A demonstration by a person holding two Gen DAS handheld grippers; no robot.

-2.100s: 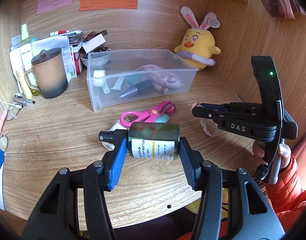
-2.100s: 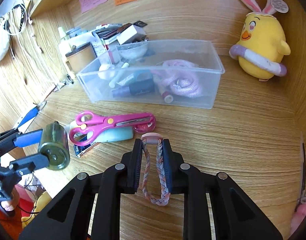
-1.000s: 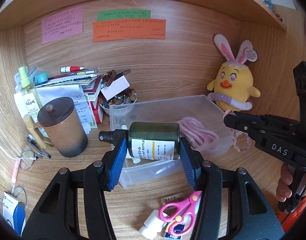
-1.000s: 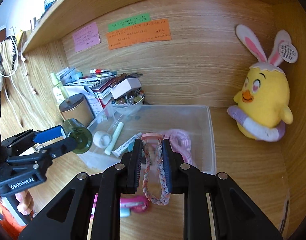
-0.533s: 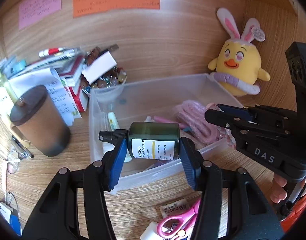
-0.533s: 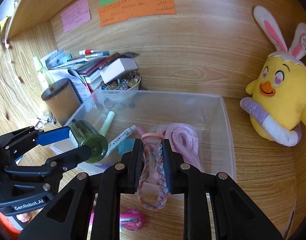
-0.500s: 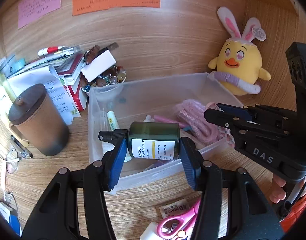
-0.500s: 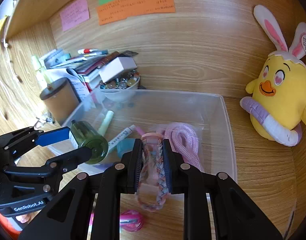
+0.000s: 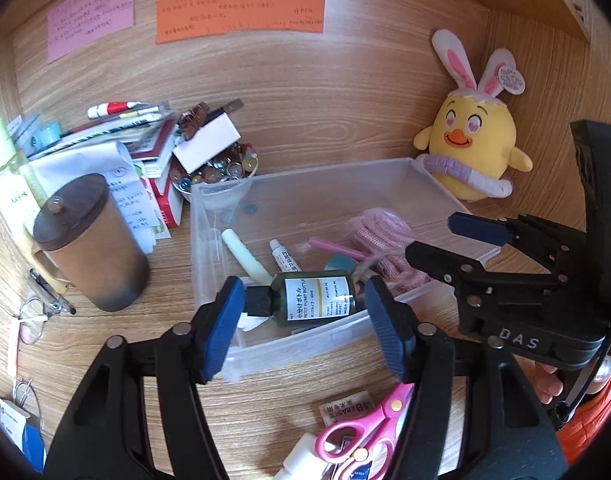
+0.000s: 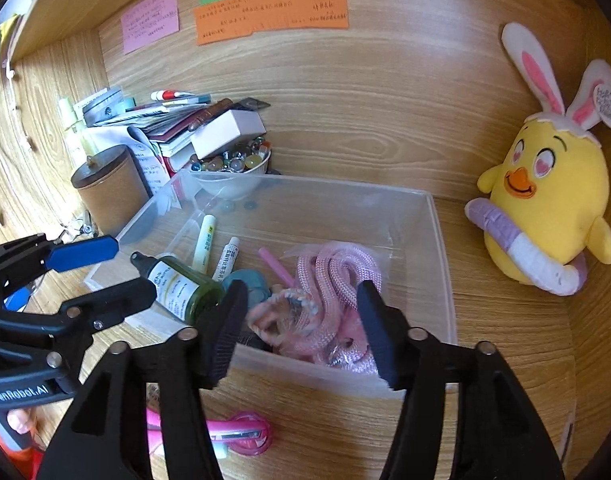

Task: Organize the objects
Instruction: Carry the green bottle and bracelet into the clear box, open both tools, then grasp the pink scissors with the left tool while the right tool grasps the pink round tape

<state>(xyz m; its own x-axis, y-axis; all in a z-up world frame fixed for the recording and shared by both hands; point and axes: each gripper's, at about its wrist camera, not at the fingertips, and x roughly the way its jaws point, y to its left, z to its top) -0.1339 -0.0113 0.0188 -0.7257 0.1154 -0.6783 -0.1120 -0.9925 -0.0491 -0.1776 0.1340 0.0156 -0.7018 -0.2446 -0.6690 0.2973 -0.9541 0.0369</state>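
A clear plastic bin [image 9: 305,348] [image 10: 441,240] sits on the wooden desk. My left gripper [image 9: 305,320] is open over the bin's front edge; the dark green pump bottle [image 9: 313,298] [image 10: 185,288] lies loose in the bin between its fingers. My right gripper [image 10: 301,328] is open over the bin. The braided pink-and-blue band [image 10: 285,312] lies in the bin on the pink rope [image 10: 337,276]. Small tubes [image 10: 205,244] also lie in the bin.
Pink scissors [image 9: 365,428] [image 10: 233,436] and an eraser [image 9: 347,408] lie on the desk in front of the bin. A brown lidded mug [image 9: 89,244], stacked papers, a bowl of marbles [image 10: 233,168] and a yellow plush chick [image 10: 545,216] stand around it.
Both grippers opened. The green bottle dropped from my left gripper into the bin, and the braided band dropped from my right gripper onto the pink rope.
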